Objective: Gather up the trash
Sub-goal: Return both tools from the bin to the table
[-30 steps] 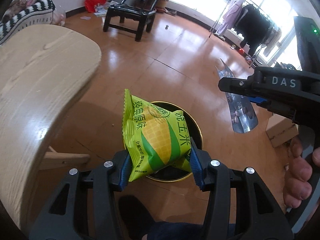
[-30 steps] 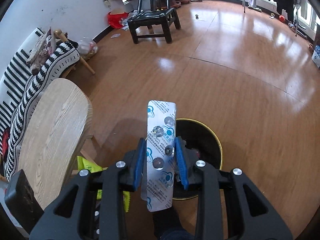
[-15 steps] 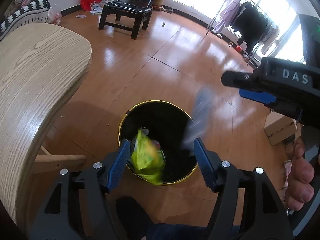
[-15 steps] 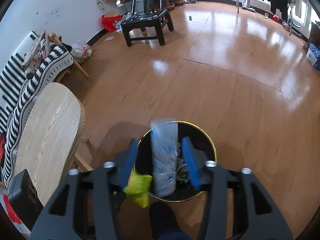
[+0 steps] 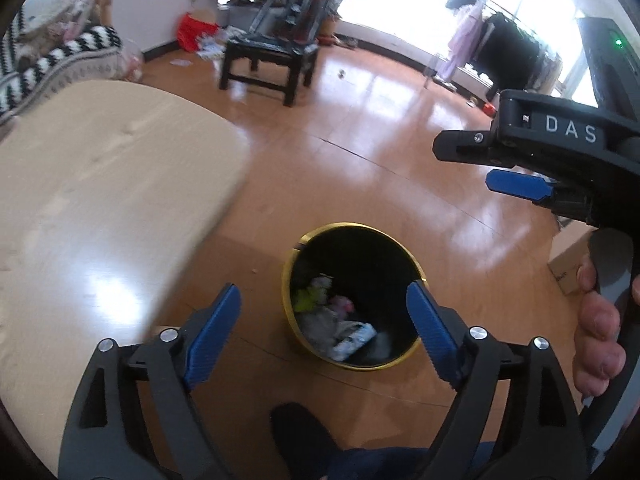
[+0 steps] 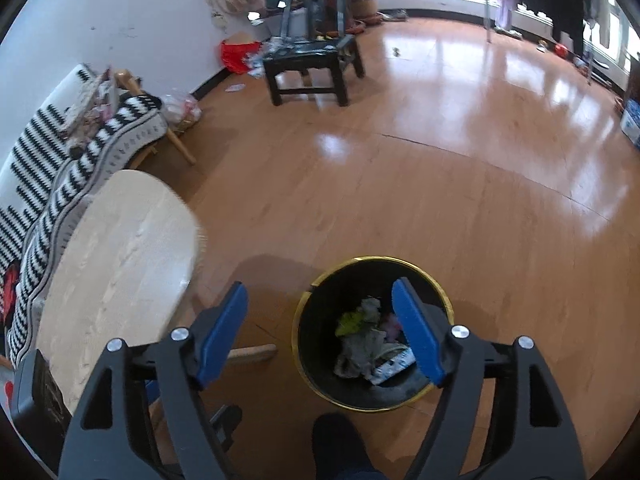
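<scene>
A black trash bin with a gold rim (image 5: 289, 264) stands on the wooden floor below both grippers; it also shows in the right wrist view (image 6: 298, 312). Inside lie the green snack bag (image 5: 308, 300) and the silver blister pack (image 5: 354, 338), among other crumpled trash. My left gripper (image 5: 324, 320) is open and empty above the bin. My right gripper (image 6: 320, 320) is open and empty above the bin's left edge; it also shows at the right of the left wrist view (image 5: 516, 184).
A light wooden table (image 5: 80, 200) is to the left of the bin. A black stool (image 5: 268, 60) stands further back. A striped sofa (image 6: 48, 160) lines the left wall. A cardboard box (image 5: 568, 260) sits on the floor at right. My foot (image 6: 336, 440) is near the bin.
Both grippers opened. The green snack bag fell from the left gripper and the blister pack from the right into the bin. Both grippers then rose a little.
</scene>
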Motion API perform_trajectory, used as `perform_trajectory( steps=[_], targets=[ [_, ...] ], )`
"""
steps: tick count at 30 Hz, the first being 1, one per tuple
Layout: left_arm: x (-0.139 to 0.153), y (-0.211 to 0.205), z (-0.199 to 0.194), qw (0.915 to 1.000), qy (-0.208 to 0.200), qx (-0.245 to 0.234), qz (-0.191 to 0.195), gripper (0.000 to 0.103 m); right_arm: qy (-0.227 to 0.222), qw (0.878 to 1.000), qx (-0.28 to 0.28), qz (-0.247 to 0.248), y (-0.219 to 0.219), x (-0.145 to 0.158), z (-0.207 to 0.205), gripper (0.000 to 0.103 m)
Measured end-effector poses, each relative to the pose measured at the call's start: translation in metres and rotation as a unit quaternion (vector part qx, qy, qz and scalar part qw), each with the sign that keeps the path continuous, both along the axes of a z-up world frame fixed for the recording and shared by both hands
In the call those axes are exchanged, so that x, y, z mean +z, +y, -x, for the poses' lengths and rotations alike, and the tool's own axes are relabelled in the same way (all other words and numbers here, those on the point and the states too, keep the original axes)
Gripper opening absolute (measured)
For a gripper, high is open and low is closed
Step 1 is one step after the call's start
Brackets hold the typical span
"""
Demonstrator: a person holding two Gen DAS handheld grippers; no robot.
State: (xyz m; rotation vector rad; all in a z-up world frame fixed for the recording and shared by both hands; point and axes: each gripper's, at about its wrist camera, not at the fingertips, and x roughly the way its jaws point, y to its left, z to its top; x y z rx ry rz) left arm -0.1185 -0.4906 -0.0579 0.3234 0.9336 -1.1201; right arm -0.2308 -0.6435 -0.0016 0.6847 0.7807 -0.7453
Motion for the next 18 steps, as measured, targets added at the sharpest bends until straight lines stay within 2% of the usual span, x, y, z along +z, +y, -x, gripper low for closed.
perform_trajectory(
  steps=[4,9,14,16,18],
  targets=[
    [0.024,0.042,-0.03,0.9984,-0.023,0.051,0.011,0.088,-0.019,0.998,0.047,0.025,0.034,0.02,-0.037,0.081],
    [0.053,0.116,-0.077,0.9886,-0.03,0.146,0.021,0.089,-0.03,0.993,0.109,0.031,0.081,0.031,-0.094,0.081],
    [0.079,0.214,-0.116,0.97,-0.055,0.235,0.025,0.091,-0.04,0.981,0.185,0.037,0.153,0.04,-0.167,0.081],
    [0.085,0.262,-0.131,0.9586,-0.081,0.273,0.015,0.092,-0.039,0.971,0.233,0.044,0.198,0.043,-0.204,0.082],
    [0.089,0.296,-0.143,0.9486,-0.09,0.303,0.008,0.092,-0.038,0.961,0.27,0.052,0.236,0.044,-0.228,0.082]
  ],
)
